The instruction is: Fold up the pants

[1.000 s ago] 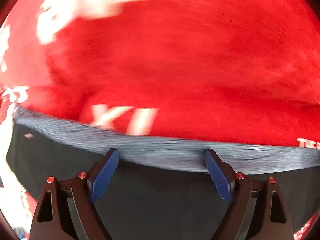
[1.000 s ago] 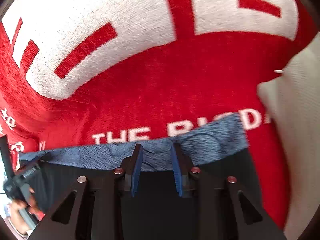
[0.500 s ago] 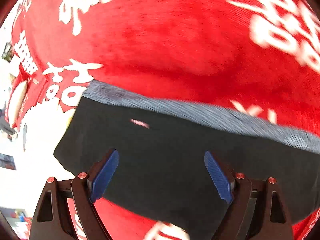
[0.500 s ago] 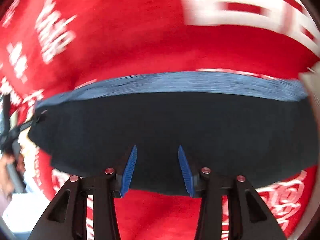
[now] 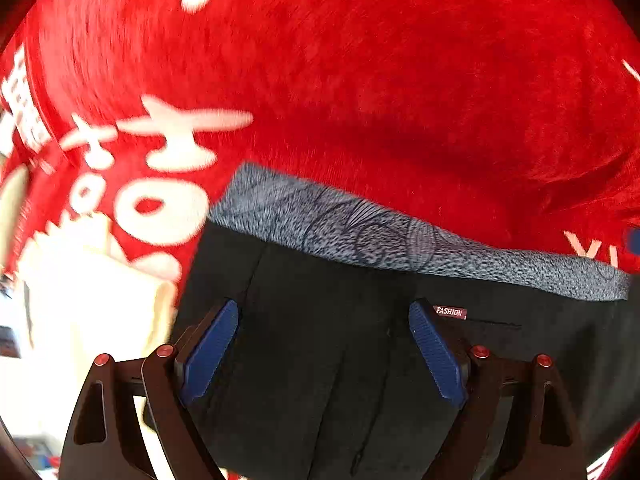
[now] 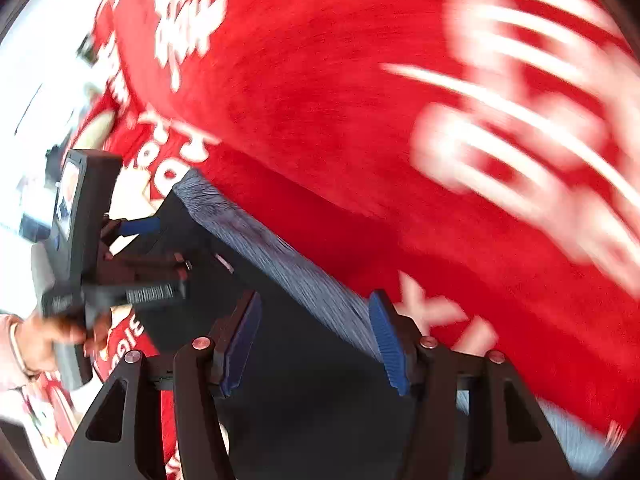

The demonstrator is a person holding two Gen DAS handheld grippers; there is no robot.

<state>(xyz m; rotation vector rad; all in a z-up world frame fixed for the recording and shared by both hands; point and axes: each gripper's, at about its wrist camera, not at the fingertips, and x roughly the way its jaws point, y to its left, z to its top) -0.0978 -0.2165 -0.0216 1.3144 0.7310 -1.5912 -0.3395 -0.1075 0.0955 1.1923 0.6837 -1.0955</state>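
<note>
Black pants [image 5: 340, 360] with a grey waistband [image 5: 400, 236] lie flat on the red cloth, a small "FASHION" label [image 5: 450, 312] just below the band. My left gripper [image 5: 322, 344] hovers open over the pants near their left end, with nothing between its blue pads. In the right wrist view the waistband [image 6: 288, 264] runs diagonally. The right gripper [image 6: 314, 340] hangs over it with its jaws opening and nothing gripped. The left gripper [image 6: 160, 258] appears there too, held by a hand [image 6: 40, 340] over the pants' far end.
A red cloth [image 5: 360, 80] with big white characters covers the surface under the pants. A cream, pale object [image 5: 88, 292] lies beside the pants' left end. Beyond the cloth's left edge is a bright pale area [image 6: 40, 80].
Both grippers slid sideways along the waistband toward the pants' left end. The right gripper let go of the band, spread its fingers and rolled, so the band now runs diagonally.
</note>
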